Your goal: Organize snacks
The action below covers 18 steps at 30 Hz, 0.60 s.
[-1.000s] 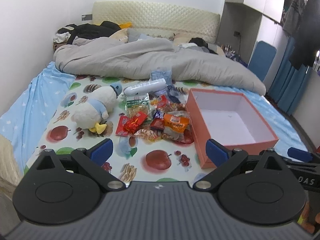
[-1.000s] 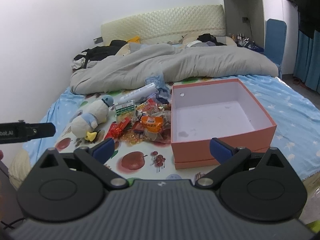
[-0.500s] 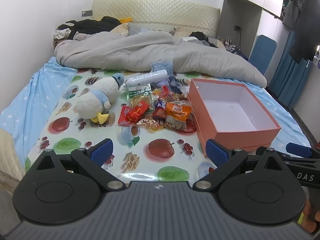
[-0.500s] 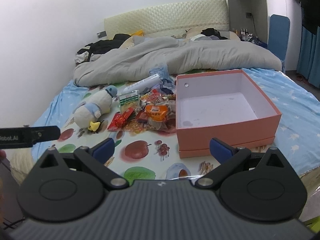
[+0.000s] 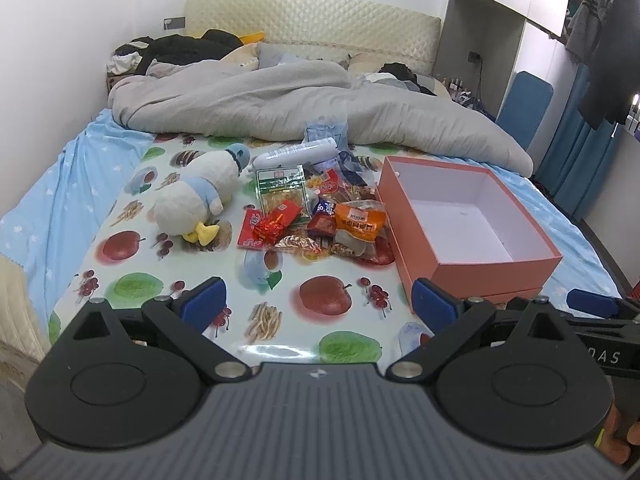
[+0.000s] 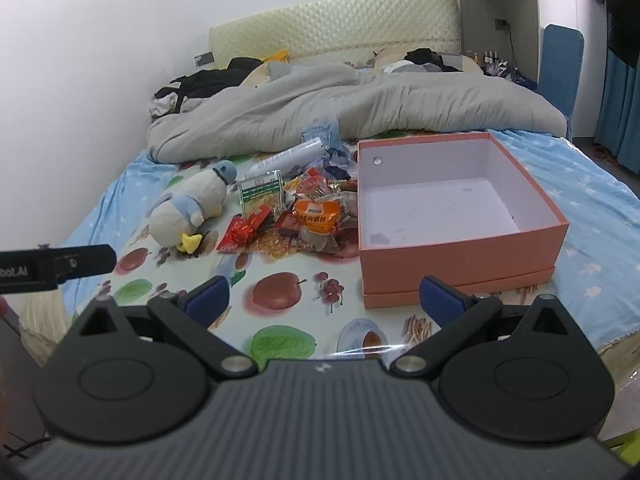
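- Surface: we face a bed covered by a fruit-print plastic sheet over a blue star sheet, with a grey duvet bunched at the far end below a cream padded headboard; blue curtains hang on the right.
- Count: 1 pink box, open-topped and bare inside; 1 plush duck; 1 white tube; 1 snack pile, too tangled to count exactly.
- Task item: the snack pile lies ahead of both tools, touching the box's left wall.
- Left gripper: fingers spread wide, holding nothing, ahead-left of the box corner.
- Right gripper: fingers spread wide, holding nothing, with the box ahead-right.
- Change: compared with 1 s ago, both views have pulled back, showing more of the near sheet.
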Each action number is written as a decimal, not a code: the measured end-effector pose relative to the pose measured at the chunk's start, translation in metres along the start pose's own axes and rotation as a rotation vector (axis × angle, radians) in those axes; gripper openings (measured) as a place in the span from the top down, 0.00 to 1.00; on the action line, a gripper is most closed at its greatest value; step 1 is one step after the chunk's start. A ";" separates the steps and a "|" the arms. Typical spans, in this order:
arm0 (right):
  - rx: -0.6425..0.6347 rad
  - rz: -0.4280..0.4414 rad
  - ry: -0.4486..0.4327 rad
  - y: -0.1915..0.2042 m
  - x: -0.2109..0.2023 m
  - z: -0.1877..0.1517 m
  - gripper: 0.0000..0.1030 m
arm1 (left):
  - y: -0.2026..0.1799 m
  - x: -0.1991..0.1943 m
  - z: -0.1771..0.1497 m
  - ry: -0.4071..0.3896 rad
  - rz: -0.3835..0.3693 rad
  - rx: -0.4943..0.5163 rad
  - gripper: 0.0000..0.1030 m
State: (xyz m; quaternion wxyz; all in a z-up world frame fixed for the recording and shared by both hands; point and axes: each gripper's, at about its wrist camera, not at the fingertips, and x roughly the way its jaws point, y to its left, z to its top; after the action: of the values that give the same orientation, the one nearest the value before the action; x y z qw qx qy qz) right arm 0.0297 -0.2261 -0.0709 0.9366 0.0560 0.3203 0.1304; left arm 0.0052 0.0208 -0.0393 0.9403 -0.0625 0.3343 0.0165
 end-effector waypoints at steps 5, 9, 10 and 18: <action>-0.021 -0.035 -0.019 0.005 0.004 0.000 0.00 | 0.002 0.006 0.002 0.009 -0.018 -0.008 0.02; -0.032 -0.055 -0.018 0.006 0.009 -0.002 0.00 | 0.004 0.012 0.002 0.005 -0.030 -0.014 0.02; -0.020 -0.045 -0.009 0.004 0.012 -0.003 0.00 | 0.004 0.015 0.003 0.006 -0.028 -0.010 0.02; 0.030 0.015 0.016 -0.002 0.023 -0.004 0.01 | 0.008 0.035 0.008 0.009 -0.013 -0.003 0.02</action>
State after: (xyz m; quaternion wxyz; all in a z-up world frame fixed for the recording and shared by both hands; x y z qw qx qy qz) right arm 0.0453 -0.2218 -0.0879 0.9321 0.0716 0.3293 0.1331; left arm 0.0372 0.0291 -0.0564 0.9387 -0.0660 0.3381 0.0106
